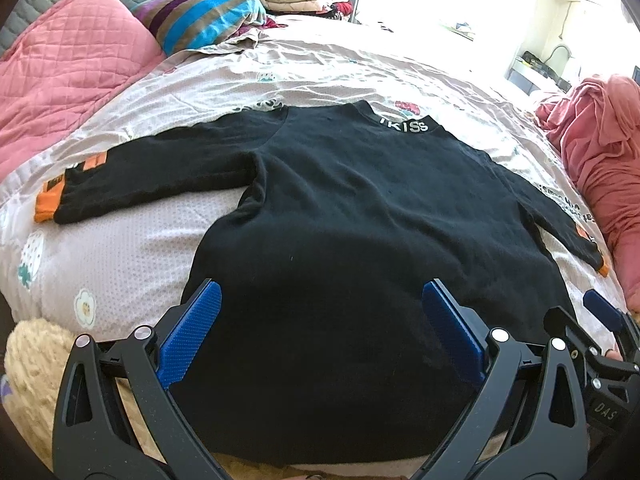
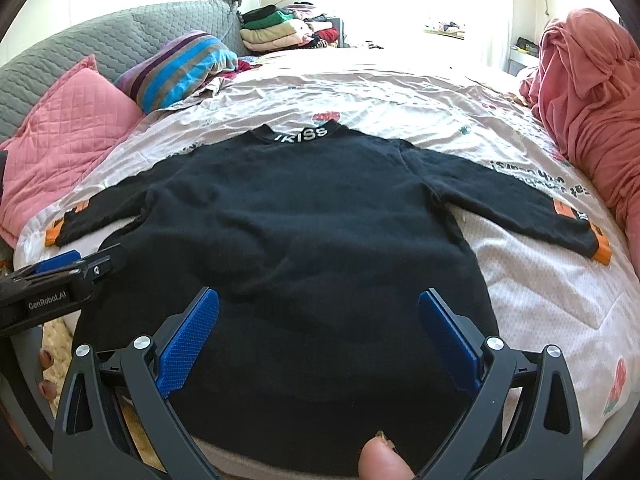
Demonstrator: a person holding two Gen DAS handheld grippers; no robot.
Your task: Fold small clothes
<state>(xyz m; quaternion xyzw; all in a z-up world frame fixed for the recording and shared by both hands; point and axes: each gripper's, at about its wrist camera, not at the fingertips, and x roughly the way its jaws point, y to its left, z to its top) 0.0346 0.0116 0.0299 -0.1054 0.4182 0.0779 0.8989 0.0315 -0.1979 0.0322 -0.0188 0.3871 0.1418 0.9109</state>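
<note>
A small black sweater [image 1: 340,208] lies flat on the bed, sleeves spread, orange cuffs, white letters on its collar at the far end. It also shows in the right wrist view [image 2: 304,216]. My left gripper [image 1: 322,300] is open, hovering over the left part of the sweater's near hem. My right gripper [image 2: 319,308] is open over the right part of the hem. The right gripper's blue finger shows at the far right in the left wrist view [image 1: 604,310]; the left gripper shows at the left in the right wrist view [image 2: 60,270]. Neither holds anything.
The bedsheet [image 1: 320,68] is pale with flower prints. A pink quilted pillow [image 1: 64,72] and a striped pillow [image 1: 200,16] lie at far left. A heap of pink cloth [image 2: 592,104] lies at right. Folded clothes [image 2: 280,28] are stacked beyond the bed. A beige fluffy thing [image 1: 36,364] sits at near left.
</note>
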